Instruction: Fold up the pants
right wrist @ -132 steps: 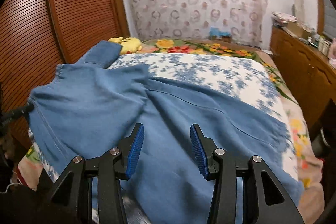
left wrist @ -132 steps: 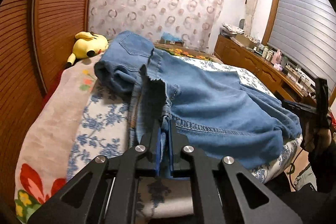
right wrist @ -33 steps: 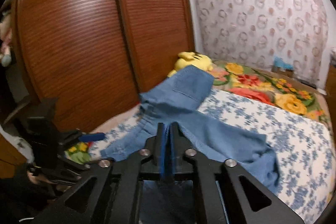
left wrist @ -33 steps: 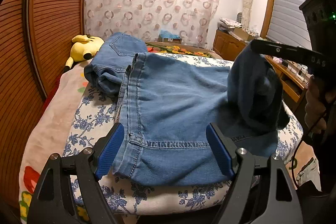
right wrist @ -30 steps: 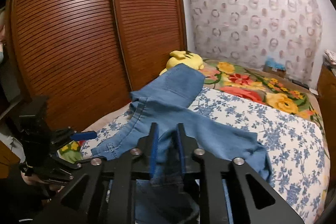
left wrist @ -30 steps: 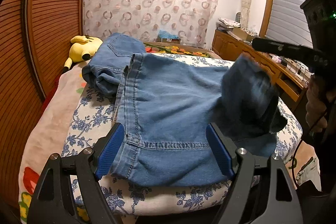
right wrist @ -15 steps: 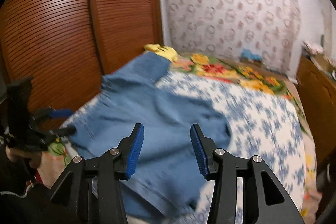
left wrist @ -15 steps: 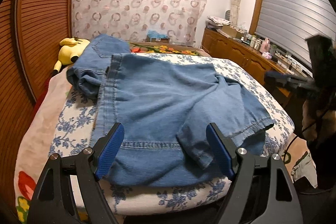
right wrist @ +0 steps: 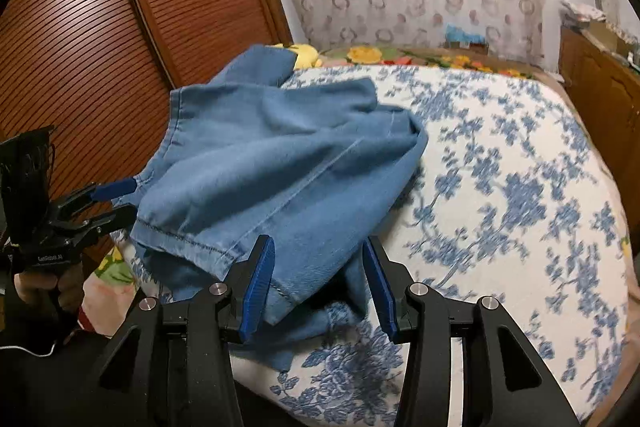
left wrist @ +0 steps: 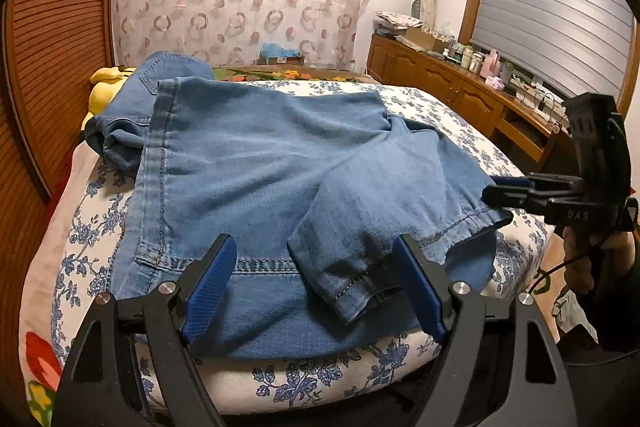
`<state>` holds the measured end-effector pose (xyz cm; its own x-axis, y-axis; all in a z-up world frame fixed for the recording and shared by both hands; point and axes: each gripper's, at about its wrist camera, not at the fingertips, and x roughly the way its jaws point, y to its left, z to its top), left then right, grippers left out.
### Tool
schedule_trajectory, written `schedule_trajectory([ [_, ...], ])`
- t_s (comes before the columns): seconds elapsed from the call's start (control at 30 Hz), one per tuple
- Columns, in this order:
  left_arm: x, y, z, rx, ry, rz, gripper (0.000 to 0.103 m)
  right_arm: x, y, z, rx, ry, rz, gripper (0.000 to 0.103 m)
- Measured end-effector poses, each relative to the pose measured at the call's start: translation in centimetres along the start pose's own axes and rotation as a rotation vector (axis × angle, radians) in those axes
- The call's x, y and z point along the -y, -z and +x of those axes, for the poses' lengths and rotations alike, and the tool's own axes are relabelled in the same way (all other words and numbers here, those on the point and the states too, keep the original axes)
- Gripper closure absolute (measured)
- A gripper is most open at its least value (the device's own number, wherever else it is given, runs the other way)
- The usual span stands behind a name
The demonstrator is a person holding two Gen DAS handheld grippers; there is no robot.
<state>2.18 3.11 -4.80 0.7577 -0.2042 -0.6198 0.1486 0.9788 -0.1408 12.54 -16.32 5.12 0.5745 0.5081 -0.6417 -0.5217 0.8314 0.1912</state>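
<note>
The bed (left wrist: 460, 131) fills both views, covered by a white spread with blue flowers (right wrist: 500, 187). Toward the wardrobe side and at the far end a second cover shows, pale with red and yellow flowers (left wrist: 40, 355). Blue denim pants (left wrist: 260, 167) lie directly on the blue-flowered spread, over the near corner of the bed; their leg ends are folded back across the body, one hem reaching just to the mattress edge. Part of the pants is bunched toward the far end, touching a yellow plush toy (left wrist: 100, 87) that lies on the bed beside the wardrobe.
</note>
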Motion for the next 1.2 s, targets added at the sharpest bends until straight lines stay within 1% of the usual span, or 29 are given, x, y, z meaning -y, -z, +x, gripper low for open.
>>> schedule_trajectory([
  [0.1, 0.0, 0.1, 0.2, -0.008, -0.003, -0.005, 0.022, -0.2, 0.0, 0.1, -0.014, -0.008, 0.014, 0.055],
  [0.17, -0.2, 0.2, 0.4, -0.013, -0.005, -0.011, 0.022, -0.4, -0.2, 0.2, -0.013, -0.01, 0.006, 0.065],
  [0.23, -0.3, 0.4, 0.6, -0.019, -0.005, -0.016, 0.022, -0.4, -0.4, 0.0, 0.0, 0.0, -0.001, 0.08],
  [0.27, -0.4, 0.5, 0.6, -0.021, -0.005, -0.018, 0.022, -0.3, -0.5, -0.1, 0.01, 0.009, -0.003, 0.082],
  [0.33, -0.5, 0.5, 0.6, -0.021, -0.004, -0.02, 0.022, 0.2, -0.3, -0.1, 0.03, 0.01, -0.007, 0.091],
  [0.37, -0.5, 0.5, 0.6, -0.021, -0.005, -0.019, 0.022, 0.2, -0.5, -0.2, 0.041, 0.01, -0.013, 0.093],
  [0.4, -0.6, 0.5, 0.6, -0.021, -0.005, -0.018, 0.022, 0.3, -0.4, -0.3, 0.047, 0.006, -0.026, 0.099],
  [0.43, -0.5, 0.5, 0.6, -0.018, -0.006, -0.017, 0.022, 0.3, -0.5, -0.5, 0.054, 0.0, -0.04, 0.1],
  [0.6, -1.3, 0.5, 0.1, -0.006, -0.011, -0.029, 0.022, -0.8, -1.8, -1.2, 0.102, -0.014, -0.114, 0.102],
  [0.7, -1.8, 0.6, -0.2, 0.004, -0.021, -0.04, 0.022, -2.2, -3.8, -1.3, 0.131, -0.026, -0.178, 0.102],
  [0.8, -2.5, 0.6, -0.7, 0.014, -0.028, -0.052, 0.022, -4.1, -6.7, -0.8, 0.159, -0.041, -0.249, 0.102],
  [0.9, -3.2, 0.7, -1.3, 0.029, -0.036, -0.068, 0.022, -6.0, -9.9, 0.2, 0.184, -0.066, -0.301, 0.102],
  [1.03, -3.9, 0.8, -2.3, 0.051, -0.044, -0.079, 0.022, -8.1, -13.7, 2.2, 0.202, -0.085, -0.335, 0.102],
  [1.2, -4.8, 0.5, -3.3, 0.078, -0.051, -0.094, 0.022, -11.0, -16.5, 5.7, 0.196, -0.083, -0.395, 0.102],
])
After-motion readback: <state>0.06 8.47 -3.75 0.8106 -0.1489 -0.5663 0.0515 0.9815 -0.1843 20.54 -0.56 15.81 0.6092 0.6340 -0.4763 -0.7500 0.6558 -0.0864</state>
